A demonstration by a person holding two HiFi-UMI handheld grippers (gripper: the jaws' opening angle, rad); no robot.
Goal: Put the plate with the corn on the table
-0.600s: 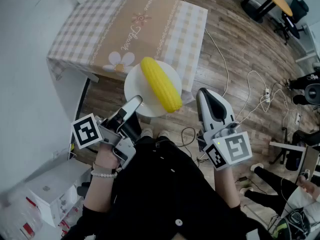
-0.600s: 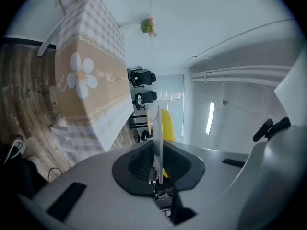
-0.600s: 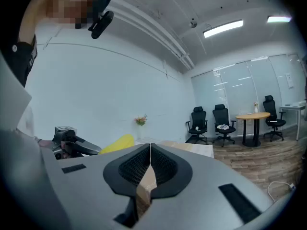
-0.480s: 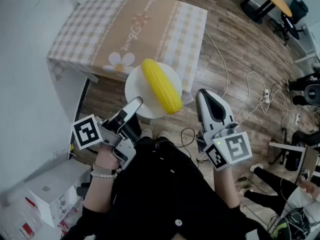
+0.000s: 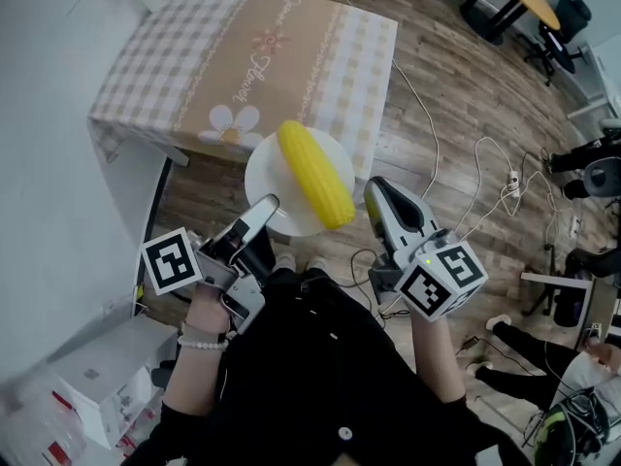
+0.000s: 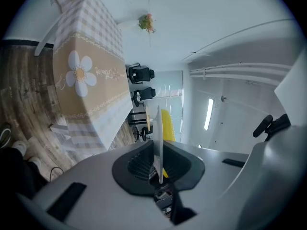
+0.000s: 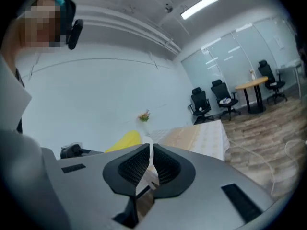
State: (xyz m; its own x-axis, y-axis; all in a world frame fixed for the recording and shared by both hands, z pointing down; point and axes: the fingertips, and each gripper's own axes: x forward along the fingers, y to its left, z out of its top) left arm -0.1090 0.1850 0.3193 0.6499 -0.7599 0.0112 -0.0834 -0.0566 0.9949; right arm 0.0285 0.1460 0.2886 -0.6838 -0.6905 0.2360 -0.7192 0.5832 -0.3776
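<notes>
**A:** Status?

**B:** Carry step. The plate [image 5: 270, 181] is in the air with the corn [image 5: 315, 173] lying across it, not set down yet. It hangs over the floor [image 5: 456, 95], just short of the near edge of the tabletop [image 5: 243, 56], towards the near right corner.

**A:** Grip?

**B:** Both on. The left gripper [image 5: 260, 210] pinches the near-left rim. In the left gripper view the jaws are closed down to rim thickness, with the plate [image 6: 157, 128] edge-on between them and the corn [image 6: 167, 123] behind. The right gripper [image 5: 375, 194] is at the right rim. The right gripper view shows its jaws nearly together on a thin white sliver of plate [image 7: 150, 159], corn [image 7: 122, 142] just beyond, to the left.

**A:** Level?

**B:** Roughly level from the head view, but I can't confirm the tilt. The corn is loose and round, and one end overhangs the rim on the right. I'd expect it to roll if the plate tips.

**A:** Next?

**B:** My read: move both grippers forward together, past the near edge and in over the checked cloth [image 5: 146, 56]. Keep the plate level, lower it until the base sits flat, then open both jaws. The risk is an uneven advance twisting the plate.
</notes>
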